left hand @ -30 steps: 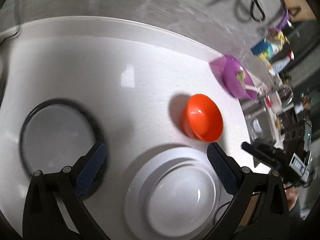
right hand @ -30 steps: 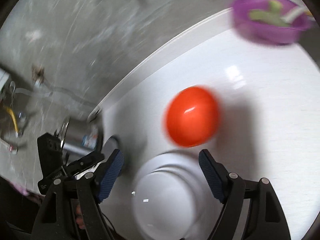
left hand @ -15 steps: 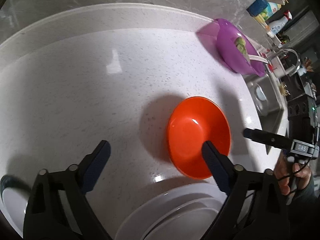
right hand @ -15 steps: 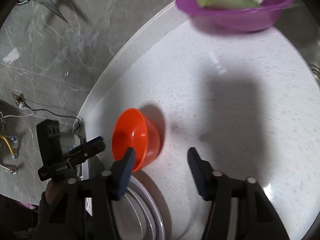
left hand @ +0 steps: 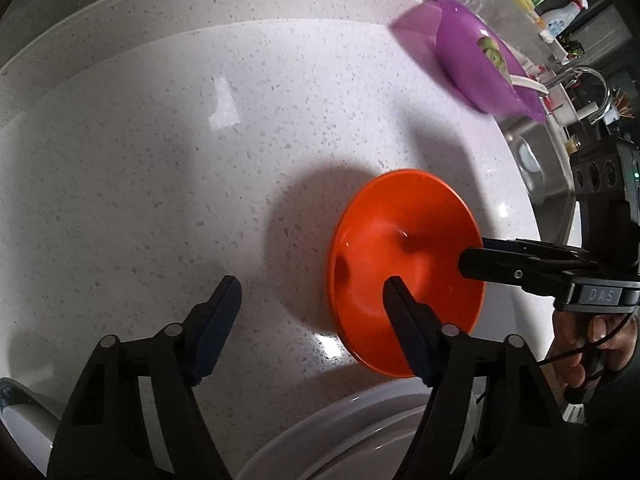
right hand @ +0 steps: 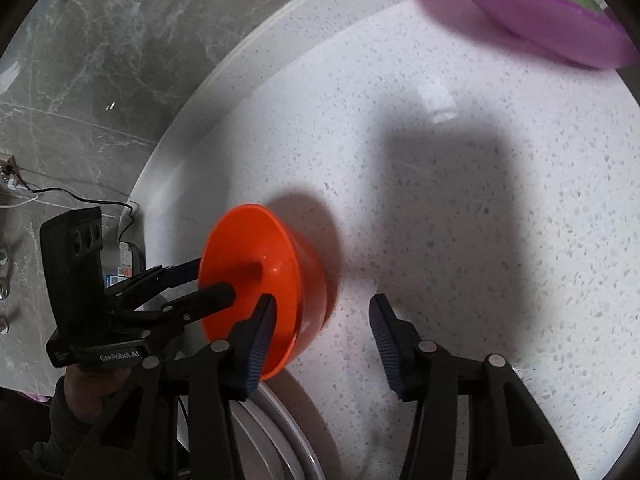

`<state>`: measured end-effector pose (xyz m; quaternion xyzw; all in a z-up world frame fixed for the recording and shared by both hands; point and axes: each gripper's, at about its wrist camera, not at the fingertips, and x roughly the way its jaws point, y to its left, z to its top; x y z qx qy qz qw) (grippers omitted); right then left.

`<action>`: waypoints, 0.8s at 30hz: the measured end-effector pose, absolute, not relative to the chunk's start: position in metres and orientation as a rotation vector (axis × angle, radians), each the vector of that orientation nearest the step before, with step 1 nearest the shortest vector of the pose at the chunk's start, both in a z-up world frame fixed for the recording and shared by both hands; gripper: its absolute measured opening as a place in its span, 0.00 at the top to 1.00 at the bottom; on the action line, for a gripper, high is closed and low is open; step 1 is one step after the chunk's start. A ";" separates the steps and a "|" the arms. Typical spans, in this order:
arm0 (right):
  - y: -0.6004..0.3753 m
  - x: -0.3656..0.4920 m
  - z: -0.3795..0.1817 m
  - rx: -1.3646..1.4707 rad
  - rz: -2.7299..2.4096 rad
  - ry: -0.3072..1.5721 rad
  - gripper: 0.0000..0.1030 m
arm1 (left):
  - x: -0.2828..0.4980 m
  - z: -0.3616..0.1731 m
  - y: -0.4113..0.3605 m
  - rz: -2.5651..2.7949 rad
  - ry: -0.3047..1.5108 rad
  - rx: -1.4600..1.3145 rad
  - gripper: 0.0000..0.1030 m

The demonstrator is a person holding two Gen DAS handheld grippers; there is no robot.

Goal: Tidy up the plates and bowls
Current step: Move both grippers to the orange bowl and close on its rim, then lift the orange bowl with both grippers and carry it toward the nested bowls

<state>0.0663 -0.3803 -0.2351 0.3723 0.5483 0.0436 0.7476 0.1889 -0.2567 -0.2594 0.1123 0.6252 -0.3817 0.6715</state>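
An orange bowl (left hand: 404, 272) stands on the white speckled counter (left hand: 200, 160), just beyond a stack of white plates (left hand: 340, 440). My left gripper (left hand: 310, 296) straddles the bowl's left wall, right finger inside and left finger out on the counter. Its jaws are closing, with a wide gap still beside the wall. My right gripper (right hand: 322, 312) straddles the opposite wall of the orange bowl (right hand: 260, 272), left finger inside and right finger outside. These jaws are closing too, the outer pad clear of the bowl. Each gripper shows in the other's view: right gripper (left hand: 472, 254), left gripper (right hand: 214, 280).
A purple bowl (left hand: 480, 68) holding something green and a white spoon sits at the far right by the sink (left hand: 524, 152) and tap (left hand: 592, 80). A dark-rimmed plate (left hand: 16, 412) shows at the bottom left. A marble wall backs the counter. The white plates (right hand: 280, 432) lie under my right gripper.
Both grippers came down from over the white plates onto the orange bowl and narrowed their jaws. Each now has one finger inside the bowl. The plates slid to the bottom edge.
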 end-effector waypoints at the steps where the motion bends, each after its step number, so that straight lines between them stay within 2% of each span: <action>1: -0.379 0.067 -0.237 0.813 0.089 1.209 0.52 | 0.188 -0.262 -0.257 -0.853 1.410 0.255 0.37; 2: -0.378 0.067 -0.240 0.811 0.082 1.220 0.53 | 0.187 -0.263 -0.257 -0.850 1.412 0.251 0.41; 4: -0.376 0.069 -0.243 0.816 0.081 1.230 0.56 | 0.186 -0.267 -0.256 -0.861 1.427 0.228 0.58; 6: -0.373 0.071 -0.243 0.814 0.085 1.235 0.60 | 0.185 -0.269 -0.257 -0.863 1.433 0.222 0.68; 9: -0.368 0.076 -0.243 0.803 0.095 1.245 0.69 | 0.181 -0.271 -0.259 -0.870 1.434 0.231 0.72; 12: -0.364 0.080 -0.241 0.809 0.111 1.242 0.81 | 0.176 -0.272 -0.264 -0.891 1.438 0.223 0.85; 24: -0.368 0.078 -0.233 0.840 0.064 1.250 0.88 | 0.178 -0.254 -0.266 -0.881 1.430 0.169 0.87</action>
